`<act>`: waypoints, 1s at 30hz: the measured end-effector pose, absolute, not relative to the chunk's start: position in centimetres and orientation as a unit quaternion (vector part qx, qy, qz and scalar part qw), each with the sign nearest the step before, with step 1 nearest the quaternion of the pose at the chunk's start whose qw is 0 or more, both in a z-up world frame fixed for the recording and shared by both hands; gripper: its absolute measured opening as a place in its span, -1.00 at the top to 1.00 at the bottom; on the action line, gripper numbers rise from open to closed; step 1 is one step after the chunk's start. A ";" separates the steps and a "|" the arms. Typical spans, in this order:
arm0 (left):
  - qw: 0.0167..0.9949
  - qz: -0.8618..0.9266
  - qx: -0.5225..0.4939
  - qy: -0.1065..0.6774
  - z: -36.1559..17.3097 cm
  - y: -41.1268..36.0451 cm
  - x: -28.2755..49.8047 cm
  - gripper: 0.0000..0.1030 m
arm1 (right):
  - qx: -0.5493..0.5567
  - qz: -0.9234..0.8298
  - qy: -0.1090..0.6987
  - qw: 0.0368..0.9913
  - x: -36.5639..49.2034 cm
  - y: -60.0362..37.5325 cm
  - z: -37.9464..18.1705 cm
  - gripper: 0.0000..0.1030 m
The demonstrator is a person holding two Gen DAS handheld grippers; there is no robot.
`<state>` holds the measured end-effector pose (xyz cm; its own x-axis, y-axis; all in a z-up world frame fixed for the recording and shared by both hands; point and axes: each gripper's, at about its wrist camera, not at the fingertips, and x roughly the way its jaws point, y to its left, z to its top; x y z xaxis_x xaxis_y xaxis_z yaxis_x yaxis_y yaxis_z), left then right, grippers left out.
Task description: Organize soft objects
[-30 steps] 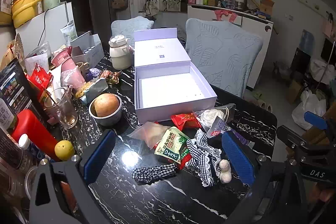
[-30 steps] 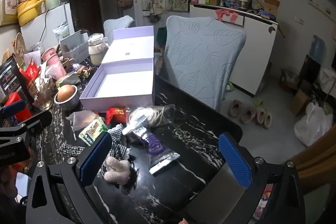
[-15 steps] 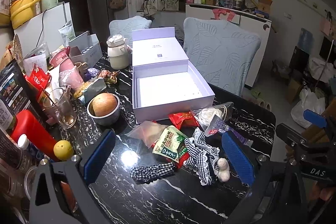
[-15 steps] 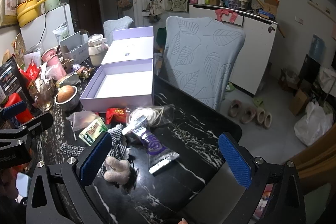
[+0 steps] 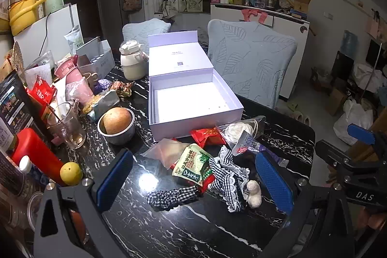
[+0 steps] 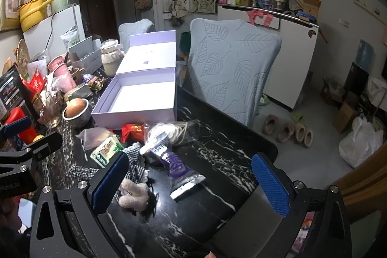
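Observation:
An open, empty lavender box (image 5: pixel 193 103) stands on the black marble table (image 5: pixel 169 229); it also shows in the right wrist view (image 6: pixel 137 100). In front of it lie a black-and-white gingham scrunchie (image 5: pixel 171 196), a gingham lace-trimmed cloth (image 5: pixel 229 175), a cream fluffy hair tie (image 5: pixel 254 192), seen also in the right wrist view (image 6: pixel 133 195), and a bag of white cord (image 5: pixel 241 129). My left gripper (image 5: pixel 193 180) is open above the scrunchie and cloth. My right gripper (image 6: pixel 191 183) is open above a purple packet (image 6: pixel 179 168).
Snack packets (image 5: pixel 193 163) and a red packet (image 5: pixel 208 134) lie among the soft things. A bowl with a round fruit (image 5: pixel 116 122), a glass cup (image 5: pixel 65 125), a red bottle (image 5: pixel 36 154) and a lemon (image 5: pixel 70 173) crowd the left. A covered chair (image 6: pixel 232 69) stands behind the table.
Both grippers have barely moved; the left wrist view has shifted slightly. Nothing was picked up or let go.

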<state>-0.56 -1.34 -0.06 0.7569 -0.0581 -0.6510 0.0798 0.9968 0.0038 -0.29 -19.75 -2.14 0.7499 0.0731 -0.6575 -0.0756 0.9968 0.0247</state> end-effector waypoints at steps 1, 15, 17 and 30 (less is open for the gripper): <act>0.937 -0.037 0.016 0.347 -0.1 -1.4 -0.6 -1.00 | -0.002 0.040 0.352 0.935 -0.3 -19.8 -2.1 -1.00; 0.936 -0.044 0.022 0.348 -0.2 -2.3 -0.9 -1.00 | -0.002 0.041 0.351 0.936 -0.6 -20.2 -1.7 -1.00; 0.936 -0.045 0.022 0.348 -0.2 -2.3 -0.9 -1.00 | -0.002 0.041 0.351 0.936 -0.6 -20.2 -1.8 -1.00; 0.936 -0.046 0.025 0.349 -0.3 -2.7 -1.0 -1.00 | -0.003 0.044 0.348 0.936 -1.0 -20.5 -1.5 -1.00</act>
